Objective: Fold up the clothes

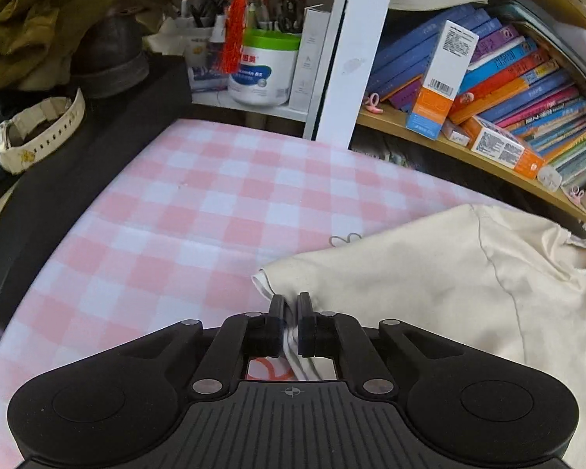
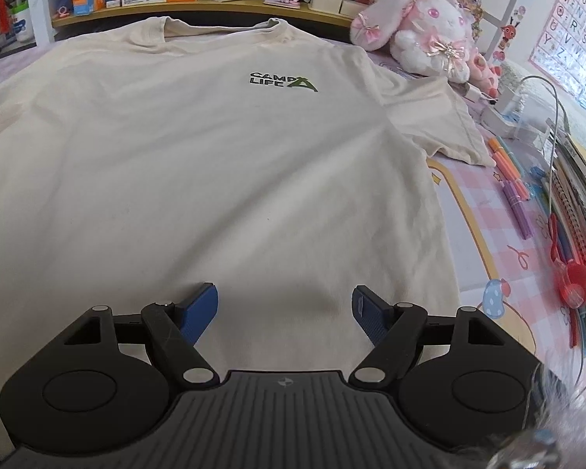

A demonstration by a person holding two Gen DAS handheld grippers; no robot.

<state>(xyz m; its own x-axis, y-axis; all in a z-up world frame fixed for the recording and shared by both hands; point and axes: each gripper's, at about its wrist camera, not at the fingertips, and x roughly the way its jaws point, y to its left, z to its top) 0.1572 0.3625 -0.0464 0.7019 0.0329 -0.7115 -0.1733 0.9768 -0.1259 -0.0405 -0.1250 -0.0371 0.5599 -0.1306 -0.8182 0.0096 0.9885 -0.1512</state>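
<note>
A cream T-shirt (image 2: 199, 148) with a small green "CAMP LIFE" logo (image 2: 281, 80) lies spread flat, front up, collar toward the bookshelf. In the left wrist view the same shirt (image 1: 449, 273) fills the right side, and my left gripper (image 1: 292, 305) is shut on the hem of its sleeve, with cloth bunched between the two black fingers. My right gripper (image 2: 285, 308) hovers over the shirt's lower part, its blue pads (image 2: 203, 312) wide apart with nothing between them.
The pink checked cloth (image 1: 183, 226) covers the surface. A black box (image 1: 78, 164) with a white watch (image 1: 39, 133) sits left. Bookshelf (image 1: 488, 90) and white jar (image 1: 263, 70) stand behind. A plush rabbit (image 2: 422, 35), markers (image 2: 515, 191) and red scissors (image 2: 570, 269) lie at right.
</note>
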